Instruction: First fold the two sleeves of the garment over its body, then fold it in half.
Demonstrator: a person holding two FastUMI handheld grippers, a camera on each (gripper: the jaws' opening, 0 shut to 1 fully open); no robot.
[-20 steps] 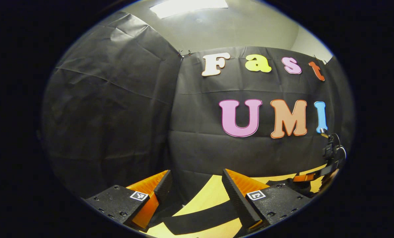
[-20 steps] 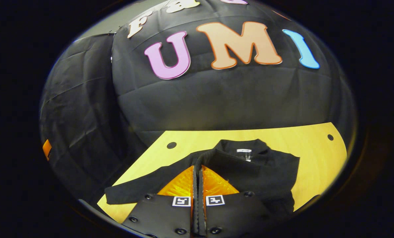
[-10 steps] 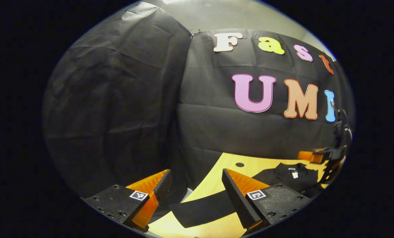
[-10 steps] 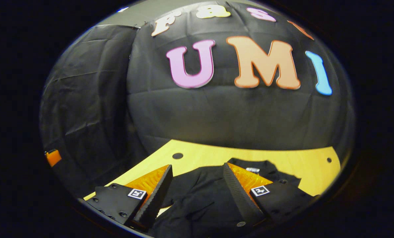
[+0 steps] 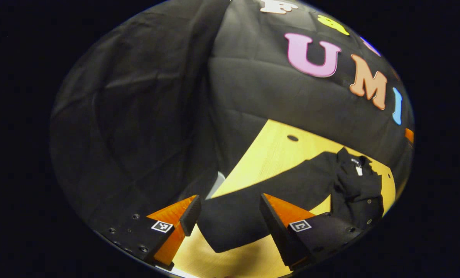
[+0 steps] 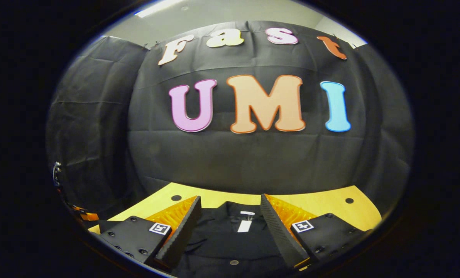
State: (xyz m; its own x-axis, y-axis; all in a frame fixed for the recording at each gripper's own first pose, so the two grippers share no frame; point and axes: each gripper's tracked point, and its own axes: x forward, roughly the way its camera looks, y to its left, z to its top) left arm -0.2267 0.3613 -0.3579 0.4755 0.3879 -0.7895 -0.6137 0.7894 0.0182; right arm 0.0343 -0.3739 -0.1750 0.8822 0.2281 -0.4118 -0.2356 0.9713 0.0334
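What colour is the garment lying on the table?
Plain black, no pattern. The garment shows best in the left gripper view, spread on the yellow wooden table.

The garment [image 5: 353, 185] lies on the table [image 5: 276, 150], one sleeve [image 5: 253, 204] stretched out toward the table's edge.

My left gripper [image 5: 226, 216] and right gripper [image 6: 230, 224] each carry two black screw-studded finger mounts, a small square black-and-white marker on each mount.
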